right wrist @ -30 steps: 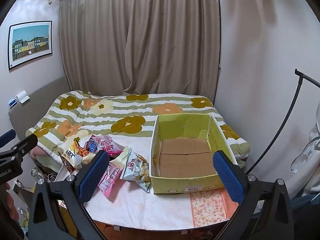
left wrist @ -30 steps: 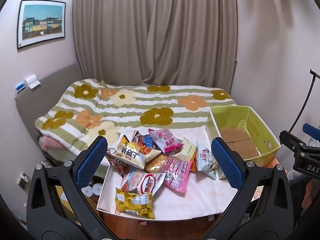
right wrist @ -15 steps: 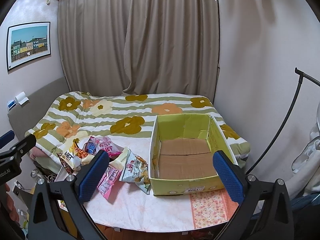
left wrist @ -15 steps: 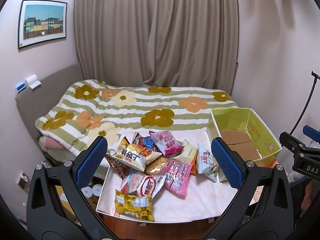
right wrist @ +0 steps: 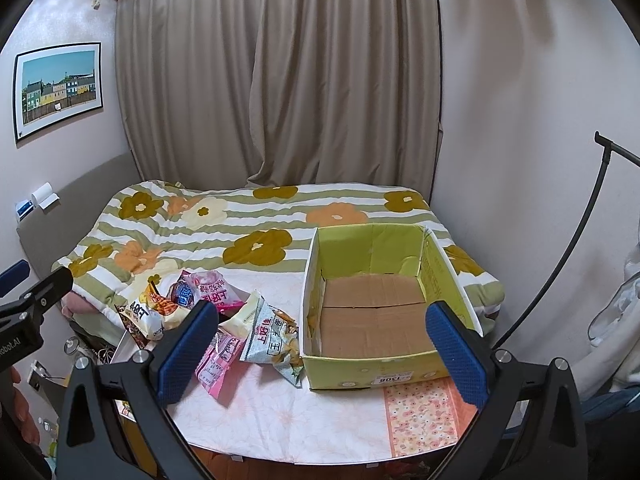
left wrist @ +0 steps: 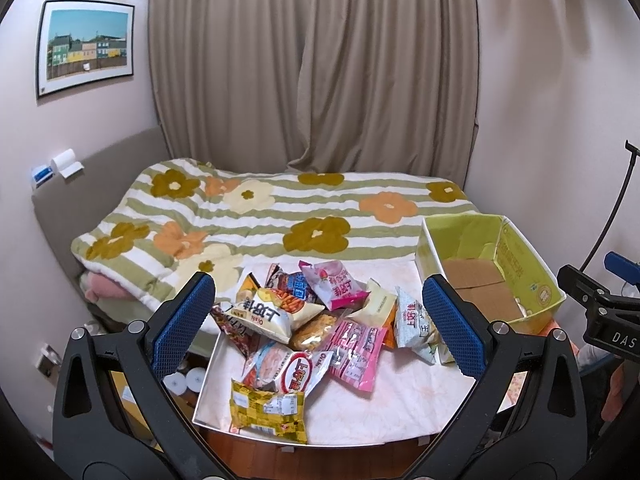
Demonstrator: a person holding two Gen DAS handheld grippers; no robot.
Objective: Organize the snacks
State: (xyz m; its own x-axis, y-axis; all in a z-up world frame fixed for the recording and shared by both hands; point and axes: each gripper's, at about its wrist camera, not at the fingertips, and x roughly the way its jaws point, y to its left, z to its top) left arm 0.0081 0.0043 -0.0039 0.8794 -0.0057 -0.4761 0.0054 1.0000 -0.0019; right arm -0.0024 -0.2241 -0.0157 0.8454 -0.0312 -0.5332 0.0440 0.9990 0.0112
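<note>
From the left wrist, the left hand-held gripper (left wrist: 318, 330) hangs spread and empty above the snack pile (left wrist: 316, 330) on the table (left wrist: 400, 412), and against the earlier frames the view has only drifted slightly. From the right wrist, the right hand-held gripper (right wrist: 322, 354), likewise spread, faces the bare green box (right wrist: 436, 264) just beside the packets. Sorting has likely not begun.
</note>
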